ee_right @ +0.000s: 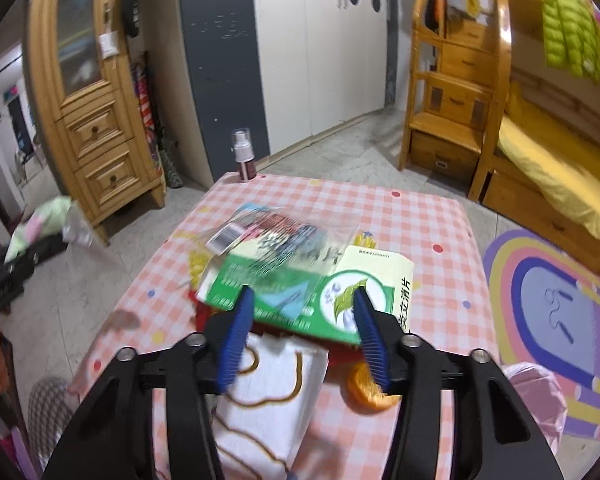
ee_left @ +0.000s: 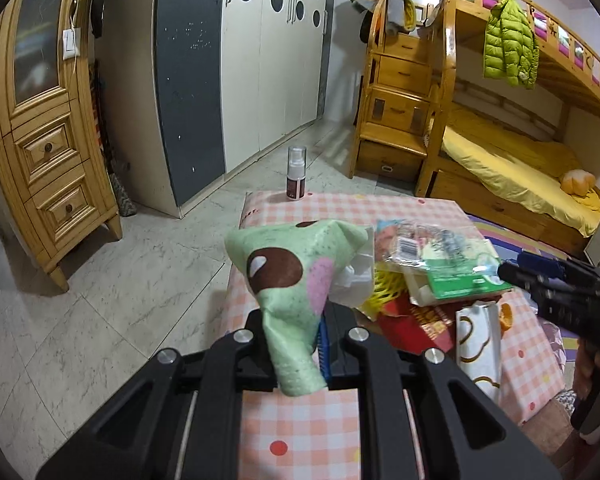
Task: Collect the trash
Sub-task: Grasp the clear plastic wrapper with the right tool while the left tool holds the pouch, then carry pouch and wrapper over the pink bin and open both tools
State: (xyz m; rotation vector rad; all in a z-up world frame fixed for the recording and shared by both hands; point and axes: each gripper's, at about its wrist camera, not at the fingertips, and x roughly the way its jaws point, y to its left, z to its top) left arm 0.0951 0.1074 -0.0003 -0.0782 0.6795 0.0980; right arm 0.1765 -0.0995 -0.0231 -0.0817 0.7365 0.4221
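Left gripper: your left gripper (ee_left: 300,344) has its jaws nearly closed on a mint-green wrapper (ee_left: 288,276) with brown and pink blobs. The wrapper stands up out of the jaws, with a crumpled white tissue (ee_left: 352,284) against its 3 o'clock side.
Right gripper: your right gripper (ee_right: 304,316) has its jaws about half open. The blue pads (ee_right: 236,340) stand on either side of a green and white medicine box (ee_right: 340,292). You cannot tell from this view if they touch it, so no grip is confirmed.
Trash pile: it lies on the table with the pink checked cloth (ee_right: 440,216). A clear plastic bag (ee_right: 276,236) with a barcode label rests on the box toward 11 o'clock. Red packaging (ee_left: 416,328) sticks out from under the box.
Near edge: a white paper bag with brown cloud outlines (ee_right: 272,396) lies below the right gripper, at 6 o'clock from the box. An orange piece, maybe fruit peel (ee_right: 366,392), sits just beside the bag at its 3 o'clock side.
Yellow net: a yellow mesh piece (ee_left: 384,292) shows between the tissue and the box.
Far corner: a small spray bottle (ee_right: 242,156) stands upright at 11 o'clock, well apart from the pile.
Floor: a rainbow rug (ee_right: 548,300) lies at 3 o'clock from the table.
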